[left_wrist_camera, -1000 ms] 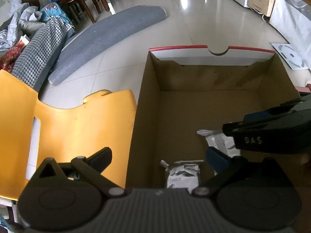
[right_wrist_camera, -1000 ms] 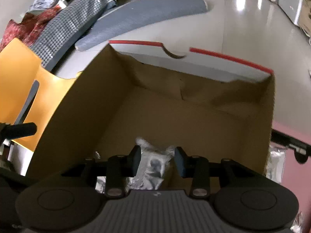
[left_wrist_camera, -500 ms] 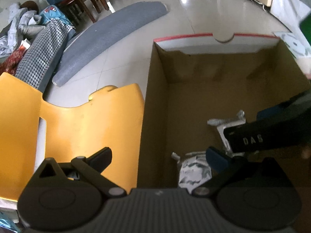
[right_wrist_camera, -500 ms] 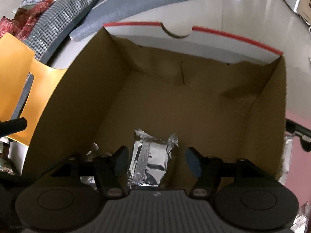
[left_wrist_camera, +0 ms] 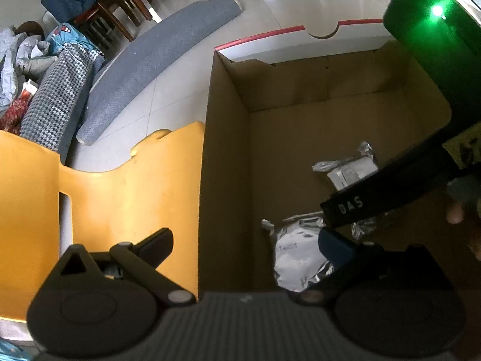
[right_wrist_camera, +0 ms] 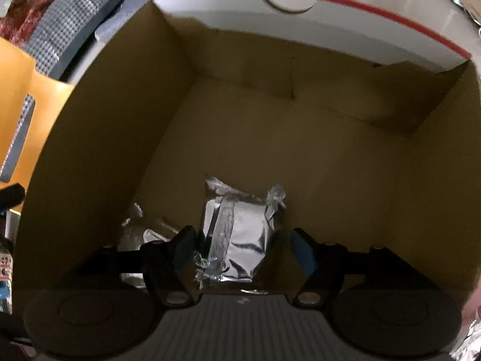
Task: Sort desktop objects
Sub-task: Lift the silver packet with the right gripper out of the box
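Observation:
An open cardboard box with a red-edged flap holds two silver foil packets. In the right wrist view one foil packet lies on the box floor, and a second packet rests to its left by the wall. My right gripper is low inside the box. Its jaws are opening, the packet lies between them and the pads stand off its sides. My left gripper is open and holds nothing, with the box's left wall between its fingers. From the left wrist both packets show.
A yellow plastic chair stands against the box's left side. Beyond it on the tiled floor lie a long grey cushion and a houndstooth one, with wooden chairs behind. More foil shows outside the box at the right.
My right gripper went from shut on the foil packet to open and sank deeper into the box. The packet now rests on the box floor. The left gripper rolled slightly.

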`<state>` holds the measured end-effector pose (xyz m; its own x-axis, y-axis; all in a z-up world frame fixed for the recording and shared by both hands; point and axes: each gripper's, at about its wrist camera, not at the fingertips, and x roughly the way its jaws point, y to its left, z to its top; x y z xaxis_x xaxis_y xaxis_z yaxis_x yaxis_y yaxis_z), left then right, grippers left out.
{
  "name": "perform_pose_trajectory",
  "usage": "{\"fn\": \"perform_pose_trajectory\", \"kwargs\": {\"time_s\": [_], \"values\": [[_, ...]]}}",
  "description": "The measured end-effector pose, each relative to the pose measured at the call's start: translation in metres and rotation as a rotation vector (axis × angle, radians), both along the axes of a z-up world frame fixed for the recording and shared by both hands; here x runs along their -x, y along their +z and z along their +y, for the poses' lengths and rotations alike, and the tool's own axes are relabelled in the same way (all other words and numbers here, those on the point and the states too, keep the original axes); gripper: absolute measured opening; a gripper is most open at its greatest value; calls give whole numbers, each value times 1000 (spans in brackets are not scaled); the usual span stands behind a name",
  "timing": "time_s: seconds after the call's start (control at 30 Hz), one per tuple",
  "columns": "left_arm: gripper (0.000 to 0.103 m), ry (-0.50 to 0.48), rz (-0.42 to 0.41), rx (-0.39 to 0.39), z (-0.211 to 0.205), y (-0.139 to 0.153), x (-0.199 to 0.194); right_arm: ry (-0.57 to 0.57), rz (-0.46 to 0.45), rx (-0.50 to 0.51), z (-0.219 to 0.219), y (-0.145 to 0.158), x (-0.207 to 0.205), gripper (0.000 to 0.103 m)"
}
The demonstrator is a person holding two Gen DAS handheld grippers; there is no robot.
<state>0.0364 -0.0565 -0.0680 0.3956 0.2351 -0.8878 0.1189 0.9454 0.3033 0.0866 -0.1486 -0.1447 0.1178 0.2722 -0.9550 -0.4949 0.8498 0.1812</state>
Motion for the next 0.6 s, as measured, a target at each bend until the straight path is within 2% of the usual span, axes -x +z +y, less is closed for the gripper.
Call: {"fn": "perform_pose_trajectory", "kwargs": {"time_s": [0.23,0.37,0.6], "values": [[103,-5,12,0,0,-3,1,12,6,-4,4,-2,-2,69],[103,-15,22,-10,-3,-6,1,49,-7,8,9,-4,-1,60],[103,-25,14,-2,-5,-4,2,47,-2,-22,0,-3,1,57]]}}
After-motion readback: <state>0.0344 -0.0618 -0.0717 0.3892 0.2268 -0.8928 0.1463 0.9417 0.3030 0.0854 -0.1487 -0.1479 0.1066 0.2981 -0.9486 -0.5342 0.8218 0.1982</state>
